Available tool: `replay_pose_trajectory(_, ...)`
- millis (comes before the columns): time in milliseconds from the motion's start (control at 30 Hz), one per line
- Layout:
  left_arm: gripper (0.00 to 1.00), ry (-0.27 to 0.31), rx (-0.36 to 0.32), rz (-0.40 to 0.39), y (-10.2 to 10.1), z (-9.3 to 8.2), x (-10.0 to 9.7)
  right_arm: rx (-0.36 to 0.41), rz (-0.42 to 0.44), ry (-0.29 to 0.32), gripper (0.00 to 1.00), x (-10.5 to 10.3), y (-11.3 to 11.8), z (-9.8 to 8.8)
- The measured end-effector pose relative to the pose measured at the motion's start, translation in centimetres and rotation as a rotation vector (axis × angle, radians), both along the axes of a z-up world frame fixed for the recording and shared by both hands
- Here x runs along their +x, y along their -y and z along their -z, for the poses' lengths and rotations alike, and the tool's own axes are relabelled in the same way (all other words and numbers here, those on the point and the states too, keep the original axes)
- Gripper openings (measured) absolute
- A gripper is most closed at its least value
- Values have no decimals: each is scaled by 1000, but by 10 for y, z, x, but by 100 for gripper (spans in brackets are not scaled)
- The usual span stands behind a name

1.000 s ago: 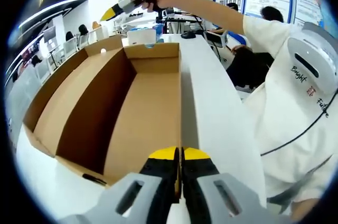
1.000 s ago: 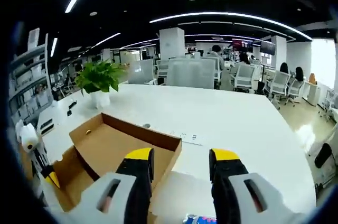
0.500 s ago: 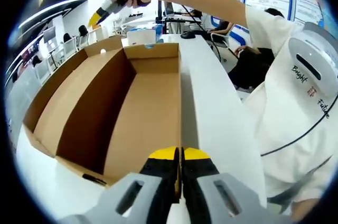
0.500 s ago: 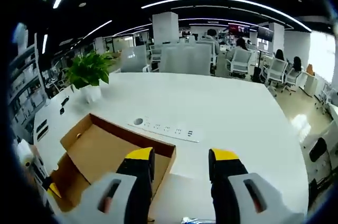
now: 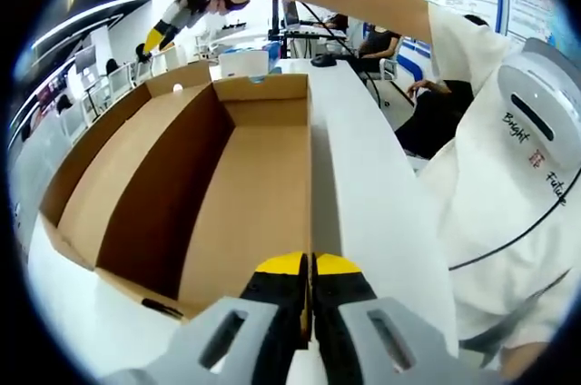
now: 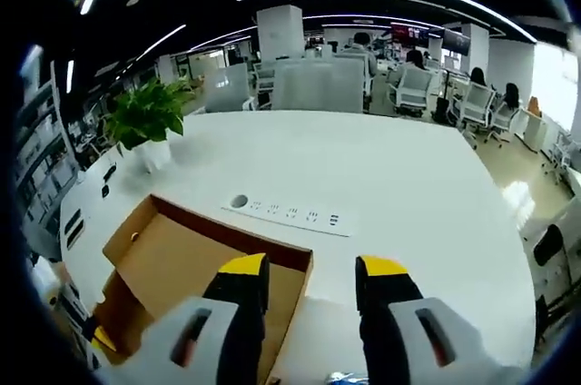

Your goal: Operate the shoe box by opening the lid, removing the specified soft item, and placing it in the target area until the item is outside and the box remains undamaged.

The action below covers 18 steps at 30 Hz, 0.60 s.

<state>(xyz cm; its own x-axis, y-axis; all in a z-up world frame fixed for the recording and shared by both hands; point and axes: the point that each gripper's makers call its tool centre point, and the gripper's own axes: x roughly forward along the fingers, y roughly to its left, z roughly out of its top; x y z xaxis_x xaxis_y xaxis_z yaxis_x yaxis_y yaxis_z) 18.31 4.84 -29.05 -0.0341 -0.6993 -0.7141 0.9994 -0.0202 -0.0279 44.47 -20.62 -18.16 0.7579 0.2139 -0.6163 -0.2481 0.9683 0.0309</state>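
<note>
The brown cardboard shoe box lies open on the white table, its lid folded out to the left, and the inside looks bare. My left gripper is shut at the near end of the box's right wall, which runs straight into its jaws. A hand holds my right gripper high above the far left corner. From there my right gripper stands open over the box, nothing between its jaws. A small blue scrap peeks in at the bottom edge.
A person in a white shirt stands close on the right. A white container sits just beyond the box. On the table are a potted plant and a white power strip. Office chairs line the far side.
The right gripper has swung further left above the box's far end, its view tipping down toward the table and box. The left gripper and the box have stayed put.
</note>
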Motion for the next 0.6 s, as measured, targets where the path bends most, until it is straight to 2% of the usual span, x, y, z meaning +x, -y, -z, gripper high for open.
replay_pose_trajectory(133, 1, 3, -2, 0, 0, 0, 1, -94, -29, -26, 36, 1, -2, 15)
replay_pose_trajectory(233, 1, 3, 0, 0, 0, 0, 1, -99, -38, -37, 36, 2, -10, 26)
replay_pose_trajectory(300, 1, 5, -1, -1, 0, 0, 1, -136, -44, -66, 34, 3, -12, 36)
replay_pose_trajectory(533, 1, -2, -2, -6, 0, 0, 2, -172, -28, -77, 31, 8, -15, 45)
replay_pose_trajectory(600, 1, -6, 2, -6, 0, 0, 2, -176, -49, -93, 33, 8, -19, 52)
